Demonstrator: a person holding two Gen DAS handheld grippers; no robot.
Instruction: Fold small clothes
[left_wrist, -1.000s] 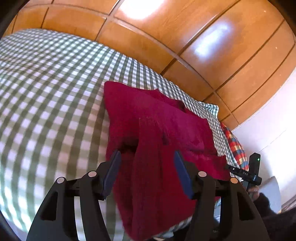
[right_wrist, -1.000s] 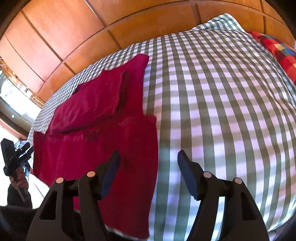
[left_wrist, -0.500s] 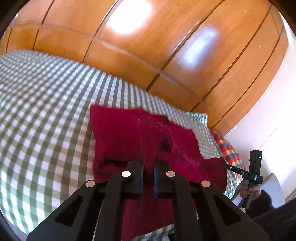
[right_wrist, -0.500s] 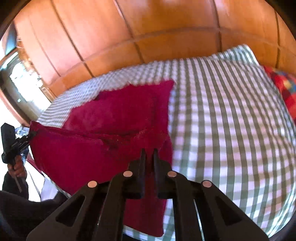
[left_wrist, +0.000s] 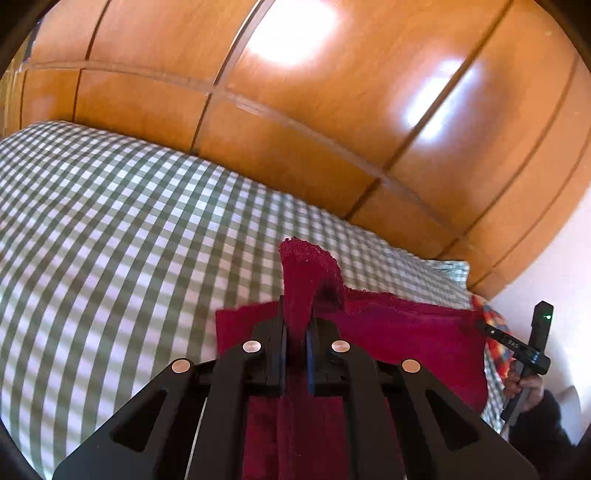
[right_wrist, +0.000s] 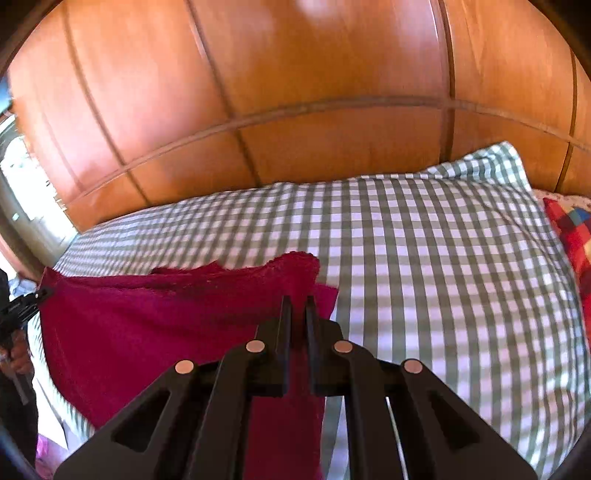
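Both my left fingers (left_wrist: 295, 343) and right fingers (right_wrist: 298, 325) are clenched on the near edge of the red garment (right_wrist: 155, 325), lifted above the checked bed (right_wrist: 443, 277). Risk: thin pinches slip; uneven carry skews the fold.

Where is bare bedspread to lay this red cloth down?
Free: the checked bedspread between the red cloth and the wooden wall; also the stretch toward the plaid pillow. Crowded: the near edge, where both tools clamp the cloth.
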